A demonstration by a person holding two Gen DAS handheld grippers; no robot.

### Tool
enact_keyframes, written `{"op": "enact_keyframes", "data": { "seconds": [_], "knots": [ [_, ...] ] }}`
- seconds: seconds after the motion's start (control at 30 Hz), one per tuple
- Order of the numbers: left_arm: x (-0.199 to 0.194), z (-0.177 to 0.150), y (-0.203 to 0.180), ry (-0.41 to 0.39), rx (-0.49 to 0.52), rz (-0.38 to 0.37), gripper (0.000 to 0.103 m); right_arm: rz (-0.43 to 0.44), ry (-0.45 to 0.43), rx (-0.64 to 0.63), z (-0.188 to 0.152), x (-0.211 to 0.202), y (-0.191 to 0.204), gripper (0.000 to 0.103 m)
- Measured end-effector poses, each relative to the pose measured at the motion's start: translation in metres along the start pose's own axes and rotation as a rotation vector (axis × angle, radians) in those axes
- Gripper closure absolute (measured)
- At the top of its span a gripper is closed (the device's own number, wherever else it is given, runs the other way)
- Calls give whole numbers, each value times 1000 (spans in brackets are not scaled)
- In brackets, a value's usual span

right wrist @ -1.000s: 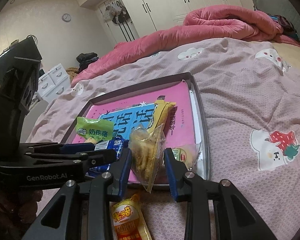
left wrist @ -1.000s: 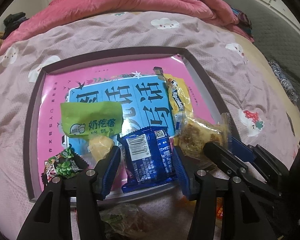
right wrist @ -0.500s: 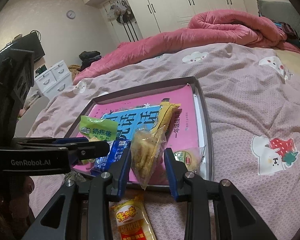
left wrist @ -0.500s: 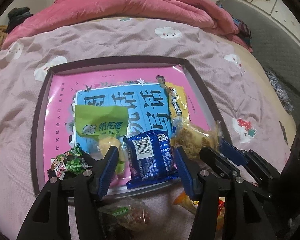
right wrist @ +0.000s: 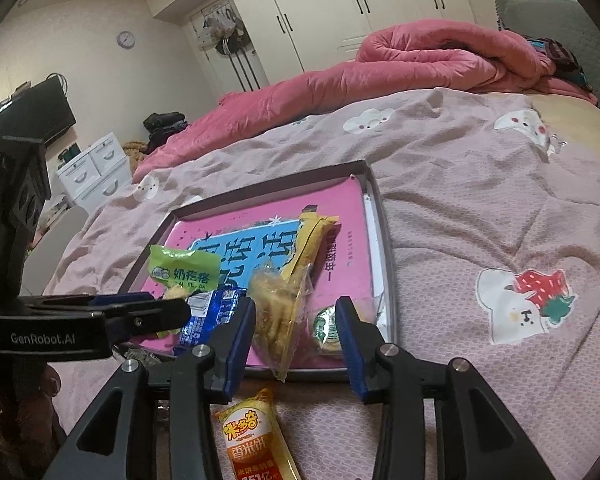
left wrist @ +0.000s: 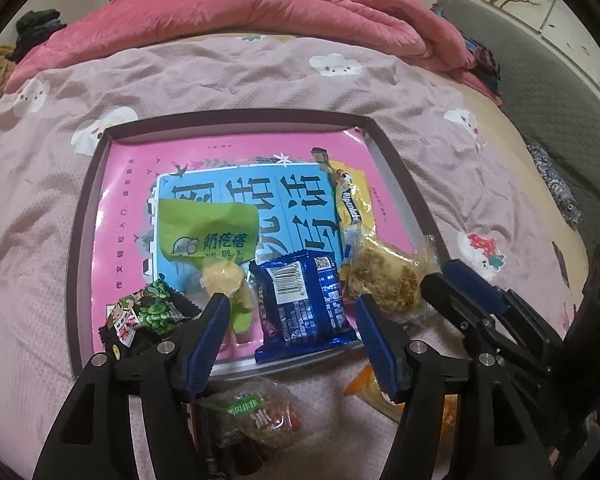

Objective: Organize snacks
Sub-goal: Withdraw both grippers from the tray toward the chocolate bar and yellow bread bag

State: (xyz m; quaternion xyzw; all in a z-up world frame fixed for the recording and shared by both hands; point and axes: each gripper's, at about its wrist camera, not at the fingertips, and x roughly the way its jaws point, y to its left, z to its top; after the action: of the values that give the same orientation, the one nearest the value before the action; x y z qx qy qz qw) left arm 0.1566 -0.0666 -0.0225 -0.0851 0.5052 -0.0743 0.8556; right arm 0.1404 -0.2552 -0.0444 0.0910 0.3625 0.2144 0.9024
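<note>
A dark-rimmed tray (left wrist: 85, 216) lined with a pink and blue book cover lies on the bed. In it are a green packet (left wrist: 204, 236), a blue packet (left wrist: 304, 304), a clear bag of golden snack (left wrist: 384, 272), a yellow bar (left wrist: 350, 200) and a dark pea packet (left wrist: 144, 316). My left gripper (left wrist: 292, 336) is open and empty above the tray's near edge, over the blue packet. My right gripper (right wrist: 296, 344) is open and empty, its jaws either side of the clear bag (right wrist: 276, 312). A round green-labelled snack (right wrist: 326, 326) lies beside it.
A yellow rice-cracker packet (right wrist: 252, 440) and a clear packet with a green label (left wrist: 260, 416) lie on the pink cloud-print bedspread (right wrist: 480, 216) in front of the tray. A rolled pink quilt (left wrist: 260, 16) lies at the back. White drawers (right wrist: 96, 168) stand left.
Both grippers have drawn back and up a little from the tray. The snacks have stayed put. The packets in front of the tray have come into view.
</note>
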Motion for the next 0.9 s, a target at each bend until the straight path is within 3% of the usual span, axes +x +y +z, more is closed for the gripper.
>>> {"op": "enact_keyframes", "data": {
  "seconds": [0.2,0.43,0.9],
  "knots": [
    [-5,-1,-1,-8,5,13,29,-13,-28,13,4,-11,-1,52],
    [-15,-1,5,-19,2,15,28,-7,-35,18,6,-17,1,43],
    [-39,-5,21,-44,-34,10,27,7,-65,17,6,-34,11,38]
  ]
}}
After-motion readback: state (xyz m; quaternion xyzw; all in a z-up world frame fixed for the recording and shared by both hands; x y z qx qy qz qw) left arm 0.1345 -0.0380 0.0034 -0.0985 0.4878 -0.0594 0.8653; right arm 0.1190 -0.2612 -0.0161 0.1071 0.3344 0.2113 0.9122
